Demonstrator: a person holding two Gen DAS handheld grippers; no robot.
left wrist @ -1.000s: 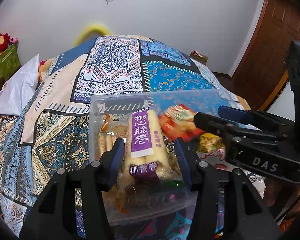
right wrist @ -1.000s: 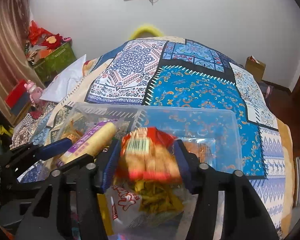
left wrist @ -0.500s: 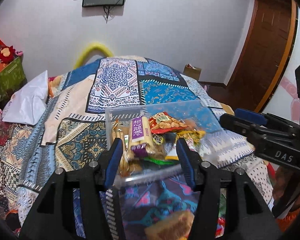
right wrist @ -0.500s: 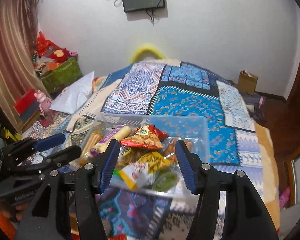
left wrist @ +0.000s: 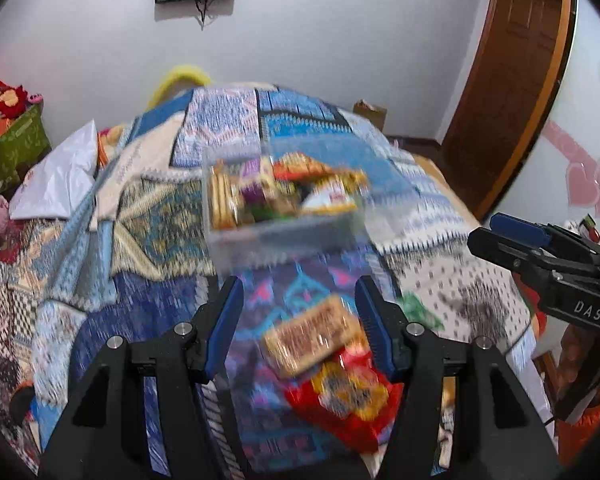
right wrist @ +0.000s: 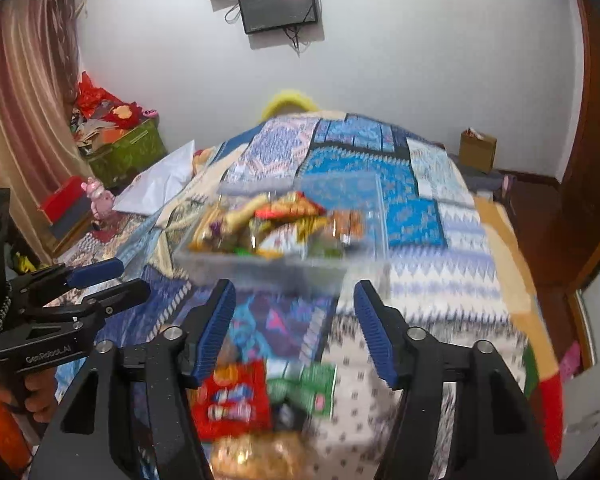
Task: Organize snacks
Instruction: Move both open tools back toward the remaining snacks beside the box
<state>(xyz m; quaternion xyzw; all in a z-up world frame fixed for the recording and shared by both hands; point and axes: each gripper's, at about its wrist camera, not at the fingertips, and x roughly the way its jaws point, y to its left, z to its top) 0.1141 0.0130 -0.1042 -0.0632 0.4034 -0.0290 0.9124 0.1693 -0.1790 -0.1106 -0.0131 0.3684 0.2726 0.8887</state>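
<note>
A clear plastic bin (left wrist: pixel 284 240) (right wrist: pixel 260 268) full of snack packets stands on the patterned bedspread. My left gripper (left wrist: pixel 300 312) is open and empty, held back from the bin, above a tan biscuit pack (left wrist: pixel 312 338) and a red snack bag (left wrist: pixel 344 400) lying loose on the bed. My right gripper (right wrist: pixel 294 312) is open and empty, above a red packet (right wrist: pixel 232 400), a green packet (right wrist: pixel 308 392) and a golden bag (right wrist: pixel 256 460). Each gripper shows in the other's view: the right one (left wrist: pixel 540 248) and the left one (right wrist: pixel 96 284). Both views are blurred.
The bed (right wrist: pixel 420 208) fills the scene. A white pillow (left wrist: pixel 56 184) lies at its left. A green box (right wrist: pixel 128 152) of toys stands by the curtain. A wooden door (left wrist: pixel 512 80) is at the right, a cardboard box (right wrist: pixel 478 148) by the wall.
Both grippers have let go of their snacks into the bin, opened, and pulled back and up. The bin now sits farther off and loose packets have come into view below.
</note>
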